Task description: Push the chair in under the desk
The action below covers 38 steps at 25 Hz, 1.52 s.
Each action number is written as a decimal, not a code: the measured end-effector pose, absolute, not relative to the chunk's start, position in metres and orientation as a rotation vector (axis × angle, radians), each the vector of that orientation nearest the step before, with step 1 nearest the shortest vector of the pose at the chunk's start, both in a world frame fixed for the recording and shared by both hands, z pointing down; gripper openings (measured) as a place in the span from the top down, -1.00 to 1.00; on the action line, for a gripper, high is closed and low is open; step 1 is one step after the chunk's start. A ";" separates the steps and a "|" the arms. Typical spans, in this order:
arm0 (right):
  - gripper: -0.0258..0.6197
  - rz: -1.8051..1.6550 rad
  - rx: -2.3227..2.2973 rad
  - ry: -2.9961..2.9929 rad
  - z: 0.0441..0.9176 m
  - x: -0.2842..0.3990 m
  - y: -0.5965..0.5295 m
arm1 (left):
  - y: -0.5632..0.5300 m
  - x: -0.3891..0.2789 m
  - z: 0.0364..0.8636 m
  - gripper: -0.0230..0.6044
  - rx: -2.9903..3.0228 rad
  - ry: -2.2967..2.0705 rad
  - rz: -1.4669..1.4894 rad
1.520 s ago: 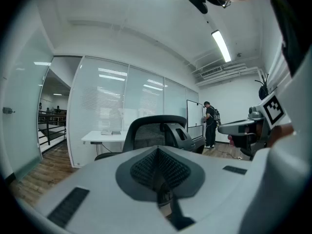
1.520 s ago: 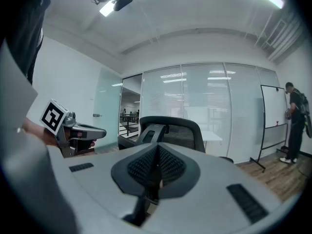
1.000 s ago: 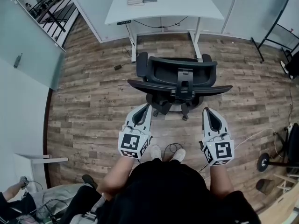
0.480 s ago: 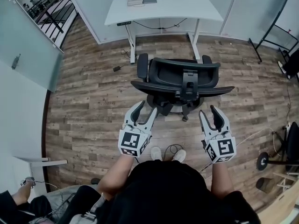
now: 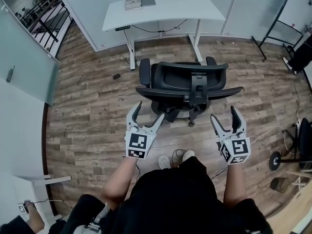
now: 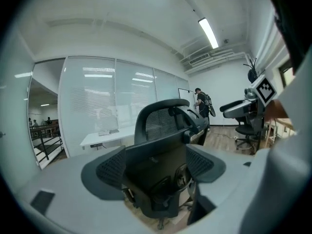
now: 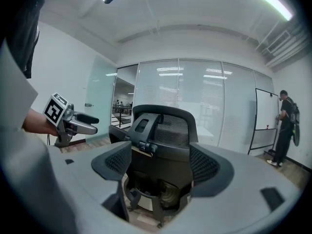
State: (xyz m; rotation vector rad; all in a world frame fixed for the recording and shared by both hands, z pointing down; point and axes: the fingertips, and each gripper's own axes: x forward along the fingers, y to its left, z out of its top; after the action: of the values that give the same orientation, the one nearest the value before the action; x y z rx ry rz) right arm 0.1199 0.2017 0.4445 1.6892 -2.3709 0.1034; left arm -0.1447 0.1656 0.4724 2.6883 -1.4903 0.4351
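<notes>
A black office chair (image 5: 187, 84) stands on the wood floor with its back toward me, a short way out from the white desk (image 5: 163, 9). My left gripper (image 5: 148, 112) hovers just behind the chair's left side, apart from it. Behind the chair's right side, my right gripper (image 5: 225, 115) also hangs free. Both sets of jaws are opening with nothing between them. In the left gripper view the chair back (image 6: 165, 130) fills the gap beyond the pads (image 6: 114, 167). The right gripper view shows the backrest (image 7: 163, 126) the same way, straight ahead.
A laptop and papers (image 5: 140, 2) lie on the desk. Cables (image 5: 181, 155) trail on the floor by my shoes (image 5: 164, 161). Glass partitions run behind the desk. A second chair (image 6: 246, 116) and a person with a backpack (image 7: 284, 126) stand off to the right.
Both grippers' jaws have spread from shut to wide apart. The hands have shifted slightly outward; the chair stays where it was.
</notes>
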 end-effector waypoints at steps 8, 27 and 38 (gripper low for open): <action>-0.30 0.104 1.676 -2.252 0.468 0.155 0.177 | 0.137 -0.143 0.486 -0.35 2.654 -1.562 0.574; -0.45 -0.244 1.399 -2.052 0.512 0.181 0.115 | 0.092 -0.124 0.515 -0.40 2.682 -1.683 1.112; -0.44 -0.274 1.345 -2.088 0.521 0.187 0.104 | 0.087 -0.123 0.521 -0.43 2.678 -1.693 1.188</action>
State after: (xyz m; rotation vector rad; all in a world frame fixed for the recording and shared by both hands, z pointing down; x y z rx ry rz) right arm 0.1875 0.1043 0.5210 1.3453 -2.0883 -0.2737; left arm -0.1225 0.0867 0.5209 2.6781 -1.6932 1.1875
